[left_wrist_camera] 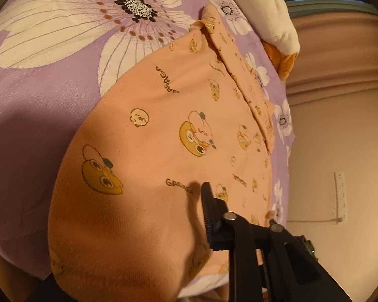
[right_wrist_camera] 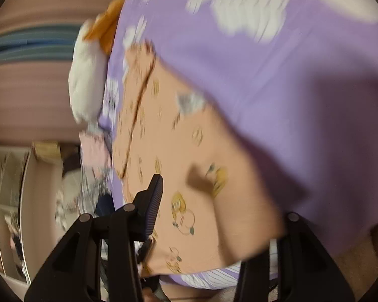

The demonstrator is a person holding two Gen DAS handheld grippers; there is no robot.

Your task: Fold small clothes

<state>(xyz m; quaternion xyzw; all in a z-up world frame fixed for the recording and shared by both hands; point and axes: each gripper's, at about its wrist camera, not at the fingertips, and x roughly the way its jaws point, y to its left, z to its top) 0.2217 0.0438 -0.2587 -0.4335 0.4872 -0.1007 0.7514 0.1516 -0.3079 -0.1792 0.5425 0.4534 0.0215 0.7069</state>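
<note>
Left wrist view: the left tool point(left_wrist_camera: 201, 226) sits at the near edge of a peach garment point(left_wrist_camera: 163, 130) printed with cartoon ducks. 1 ribbed black finger point(left_wrist_camera: 207, 214) shows on top of the cloth; the other is hidden under a raised fold of peach fabric just to its left, so the tool looks clamped together on that fold. Beyond the tool the garment lies spread flat on a bed sheet point(left_wrist_camera: 37, 100), purple with large white flowers. Its collar point(left_wrist_camera: 209, 25) lies at the far end, up and slightly right of the tool. Farther right, at the bed's edge, rests a white and orange plush toy point(left_wrist_camera: 272, 20).

Right wrist view, blurred: the right tool point(right_wrist_camera: 214, 214) is over the same garment point(right_wrist_camera: 179, 136) at its near hem. The left finger point(right_wrist_camera: 153, 196) stands clear of the cloth, and a bulge of peach fabric rises between it and the right finger, whose pad is covered. Whether the pads press on the cloth I cannot tell. Ahead, the garment runs away toward a dark-edged placket point(right_wrist_camera: 138, 105). Purple sheet point(right_wrist_camera: 302, 88) fills the right side, and the plush toy point(right_wrist_camera: 88, 75) lies far left.
</note>
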